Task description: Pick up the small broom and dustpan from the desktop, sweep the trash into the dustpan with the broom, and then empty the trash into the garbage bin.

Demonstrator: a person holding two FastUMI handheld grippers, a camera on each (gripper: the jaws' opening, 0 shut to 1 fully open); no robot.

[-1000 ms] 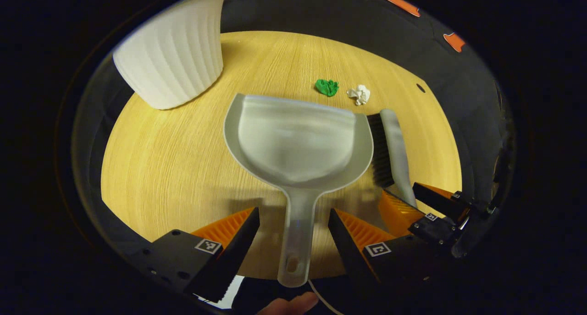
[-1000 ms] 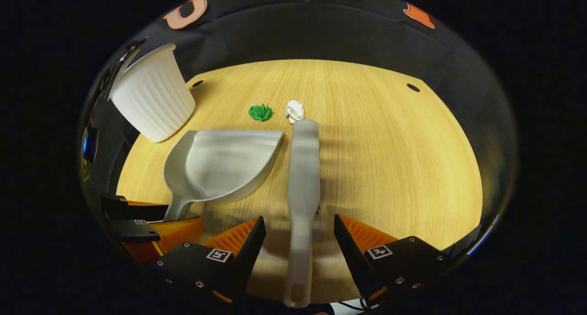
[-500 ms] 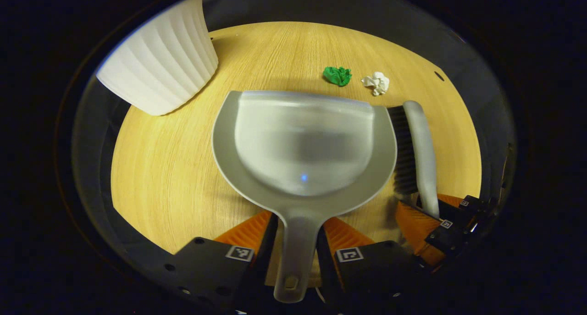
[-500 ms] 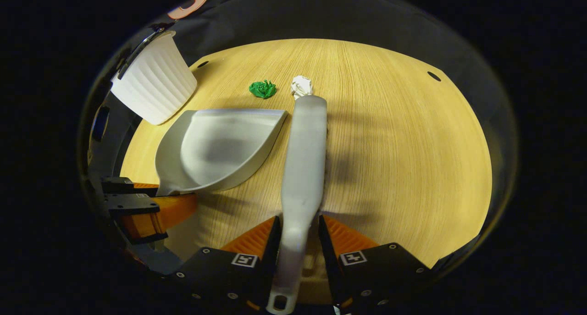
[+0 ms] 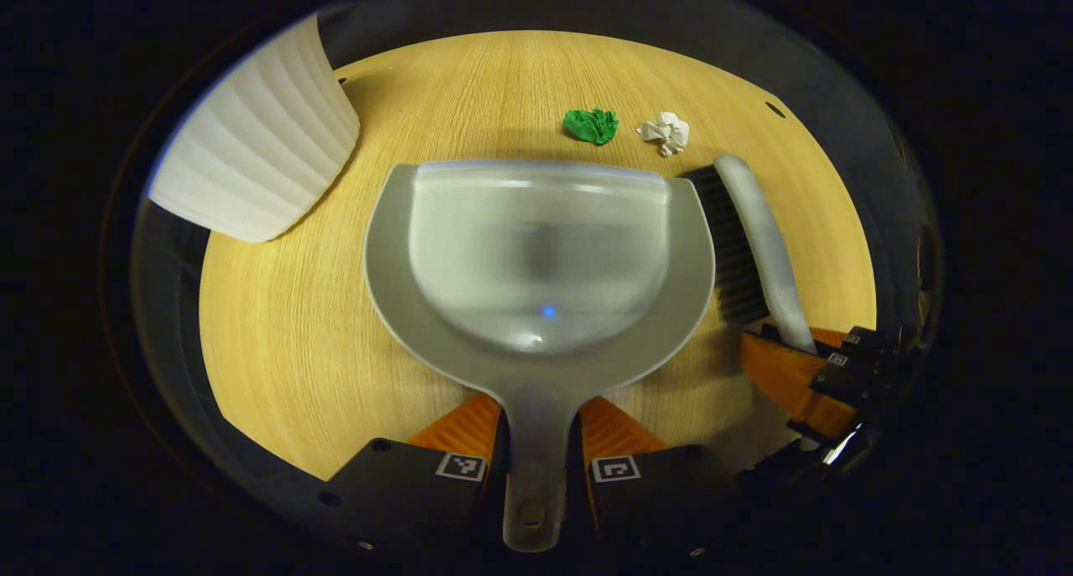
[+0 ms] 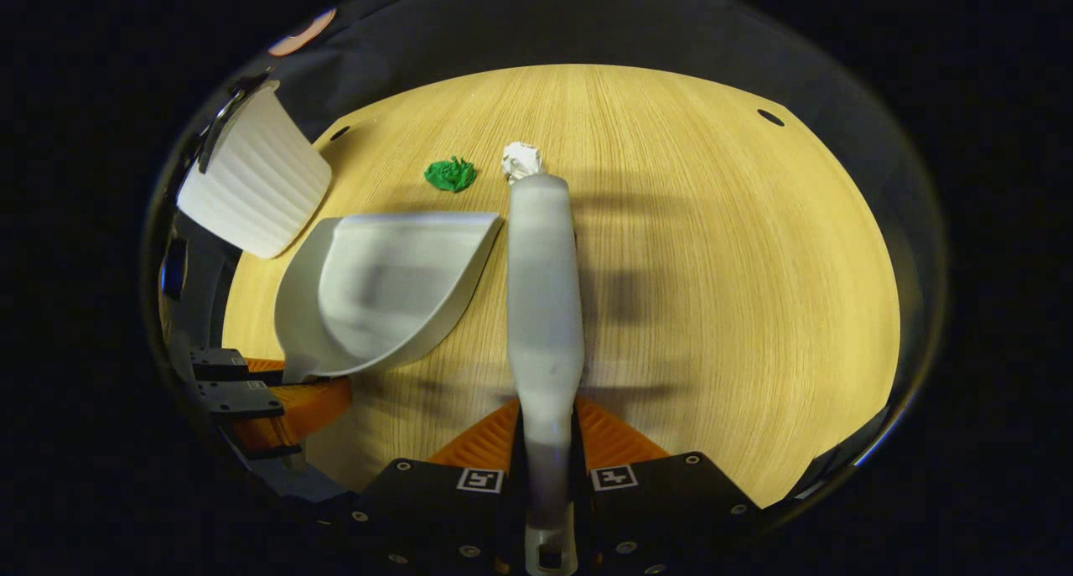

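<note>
Left gripper [image 5: 536, 429]: nearest in the left gripper view; both orange fingers closed against the dustpan's handle, pinching it from either side. Seen also at the lower left of the right gripper view [image 6: 289, 383].
Right gripper [image 6: 546, 433]: nearest in the right gripper view; both orange fingers closed against the broom's handle. Seen also at the right edge of the left gripper view [image 5: 805, 366].
Dustpan [image 5: 536, 266]: translucent grey plastic, handle toward the left gripper, open lip facing away toward the trash; whether it rests on the desktop or is lifted cannot be told.
Broom [image 6: 543, 291]: small grey hand brush, just beside the dustpan's right edge, black bristles facing the pan, far tip close to the white scrap.
Desktop [image 6: 738, 266]: light wood grain, two small dark holes near the far edge.
Green trash [image 5: 591, 126]: crumpled scrap, just beyond the dustpan's lip.
White trash [image 5: 664, 132]: crumpled paper, near the green scrap, to its right.
Garbage bin [image 5: 251, 161]: white, ribbed wall, far left of the desktop, apart from the dustpan.
</note>
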